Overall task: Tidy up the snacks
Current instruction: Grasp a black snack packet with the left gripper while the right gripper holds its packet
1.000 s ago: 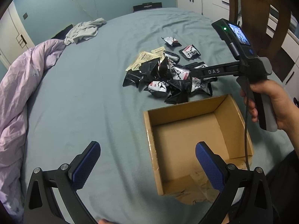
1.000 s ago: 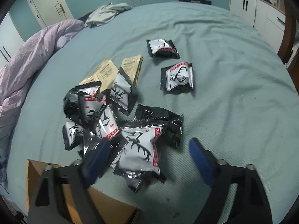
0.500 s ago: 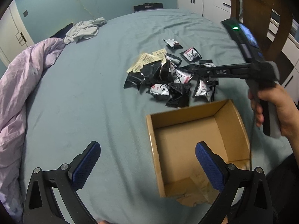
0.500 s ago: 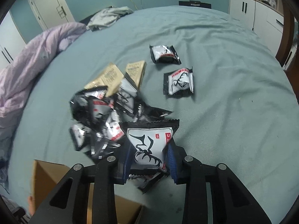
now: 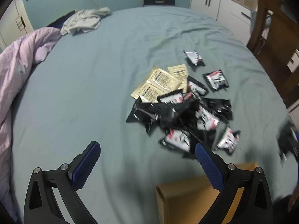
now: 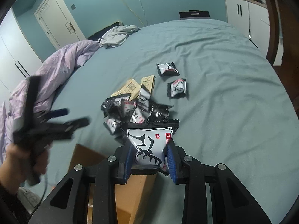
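Two wrist views of snack sorting on a bed (image 5: 112, 59). The right gripper (image 6: 150, 160) had its jaws clamped on a black-and-white snack packet (image 6: 149, 143), held clear of the sheet, above and in front of the near edge of the cardboard box (image 6: 130, 196). The left gripper (image 5: 143, 162) had its jaws apart and empty, near the left side of the snack pile (image 5: 179, 115); it appeared blurred at the left of the right wrist view. The remaining packets lay heaped on the sheet beyond the box, with two tan sachets (image 5: 160, 84) at the far edge and two packets lying apart. Risks, as judged: the pads pinched the slick packet by its lower sides, so it might slip or swing during transfer; released too early, it would fall on the sheet or the box rim rather than inside.
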`<action>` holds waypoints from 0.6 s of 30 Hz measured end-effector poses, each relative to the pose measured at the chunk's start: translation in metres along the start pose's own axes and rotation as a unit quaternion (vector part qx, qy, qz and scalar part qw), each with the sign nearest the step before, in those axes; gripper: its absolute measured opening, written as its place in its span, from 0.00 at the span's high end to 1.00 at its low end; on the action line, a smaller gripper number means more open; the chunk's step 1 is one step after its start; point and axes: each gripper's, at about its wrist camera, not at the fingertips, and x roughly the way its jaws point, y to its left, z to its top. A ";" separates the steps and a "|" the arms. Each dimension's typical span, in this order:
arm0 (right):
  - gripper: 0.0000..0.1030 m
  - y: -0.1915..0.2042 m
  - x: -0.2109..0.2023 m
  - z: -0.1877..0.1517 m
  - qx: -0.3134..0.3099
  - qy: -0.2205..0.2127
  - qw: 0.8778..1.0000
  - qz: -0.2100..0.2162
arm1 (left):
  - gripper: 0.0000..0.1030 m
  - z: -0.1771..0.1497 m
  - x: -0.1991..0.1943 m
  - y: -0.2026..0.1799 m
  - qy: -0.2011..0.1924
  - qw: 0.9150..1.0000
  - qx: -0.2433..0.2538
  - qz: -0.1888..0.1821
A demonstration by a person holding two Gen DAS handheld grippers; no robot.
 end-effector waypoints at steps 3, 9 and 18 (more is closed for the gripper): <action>0.71 -0.003 -0.007 -0.012 0.011 0.003 1.000 0.003 | 0.00 0.013 0.020 -0.002 0.004 1.000 0.005 0.002; 0.71 -0.006 -0.026 -0.033 0.032 -0.005 0.999 0.016 | 0.00 0.027 0.062 -0.011 0.023 0.999 0.030 0.010; 0.71 -0.012 -0.065 -0.080 0.045 -0.054 0.997 -0.015 | 0.52 0.033 0.084 -0.013 0.036 0.998 0.047 -0.010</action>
